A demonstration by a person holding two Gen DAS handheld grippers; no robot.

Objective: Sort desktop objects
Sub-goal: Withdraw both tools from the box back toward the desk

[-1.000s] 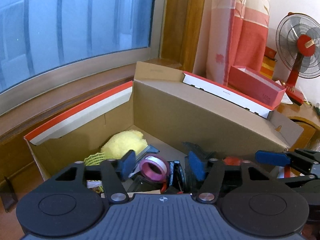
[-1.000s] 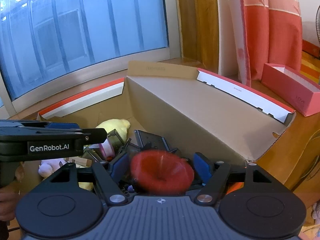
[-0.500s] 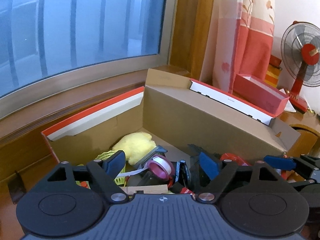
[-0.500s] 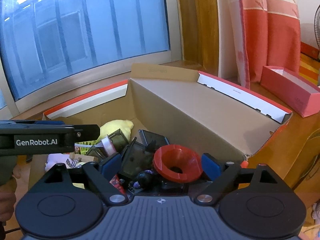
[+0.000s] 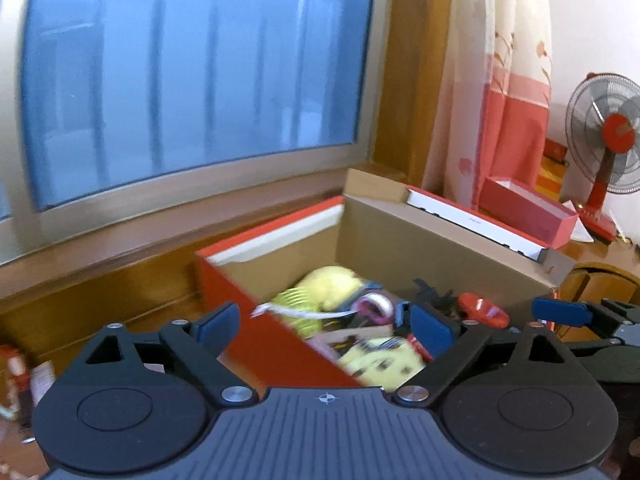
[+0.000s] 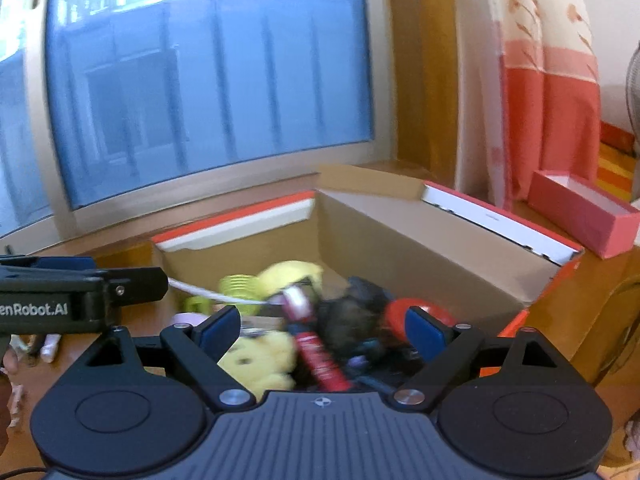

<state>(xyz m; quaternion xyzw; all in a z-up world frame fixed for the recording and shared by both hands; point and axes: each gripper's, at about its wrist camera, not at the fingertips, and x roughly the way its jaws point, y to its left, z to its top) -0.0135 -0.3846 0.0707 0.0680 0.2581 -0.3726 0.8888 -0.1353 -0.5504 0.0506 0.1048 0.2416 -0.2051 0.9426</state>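
An open cardboard box [image 5: 440, 240] with red outer walls [image 6: 440, 232] holds a jumble of things. Among them lie a pink tape roll [image 5: 374, 304], a yellow plush [image 5: 332, 286] and a red funnel [image 6: 412, 312]. A white strip [image 6: 216, 296] runs from the tape roll [image 6: 294, 298] toward my left gripper [image 6: 132, 286]; whether it sticks there I cannot tell. In its own view the left gripper [image 5: 326, 322] hangs above the box's near left wall, jaws opening, nothing between them. My right gripper [image 6: 323, 328] hovers over the contents, jaws wide apart and empty.
A window and wooden sill run behind the box. A pink open box [image 5: 528, 212] and a red fan [image 5: 612, 148] stand at the right on the wooden desk. Small items [image 5: 24, 372] lie on the desk left of the box. A curtain [image 6: 540, 100] hangs at the back right.
Both grippers drew back and up from the box and opened wider. The tape roll left the left jaws and the red funnel left the right jaws; both now lie in the box.
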